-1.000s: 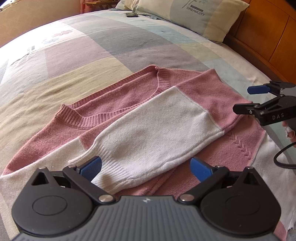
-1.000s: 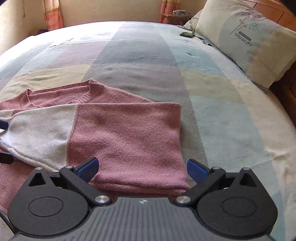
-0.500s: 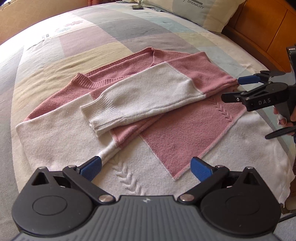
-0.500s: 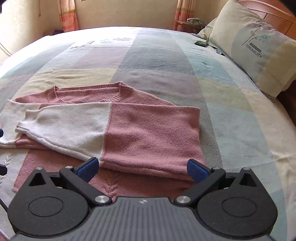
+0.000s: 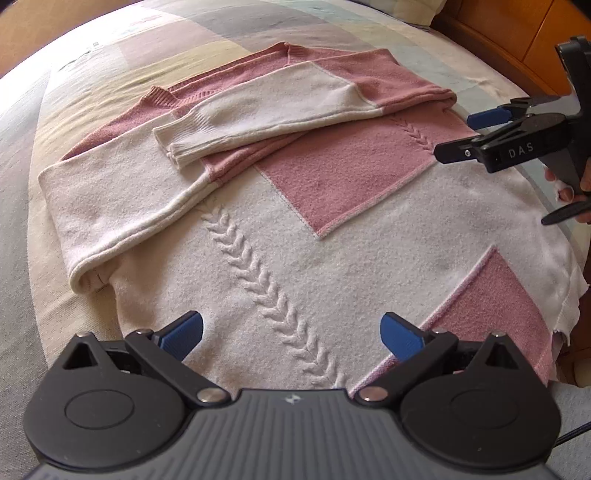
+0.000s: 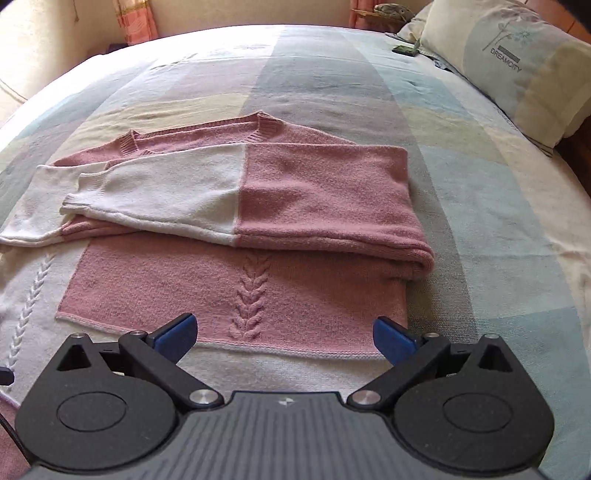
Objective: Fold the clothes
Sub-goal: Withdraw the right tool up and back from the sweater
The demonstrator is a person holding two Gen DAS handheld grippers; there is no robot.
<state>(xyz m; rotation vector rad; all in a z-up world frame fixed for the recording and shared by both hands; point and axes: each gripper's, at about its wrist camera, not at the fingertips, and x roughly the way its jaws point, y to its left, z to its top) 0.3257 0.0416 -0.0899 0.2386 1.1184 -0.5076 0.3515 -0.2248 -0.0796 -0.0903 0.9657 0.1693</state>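
Left gripper (image 5: pixel 291 334) and right gripper (image 6: pixel 283 336) are both hovering spread wide, grasping nothing. The sweater (image 5: pixel 332 236) (pink and white) is lying ahead of the fingers — both sleeves crossed over its chest — on the bedspread (image 6: pixel 480 206).

A home bedroom: patchwork-covered bed (image 6: pixel 480 184), pillow (image 6: pixel 517 66), wooden headboard (image 5: pixel 517 33).

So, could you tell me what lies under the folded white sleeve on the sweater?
Under the white sleeve lies the pink chest of the sweater, with the other sleeve partly tucked beneath its cuff. Anything deeper is covered.
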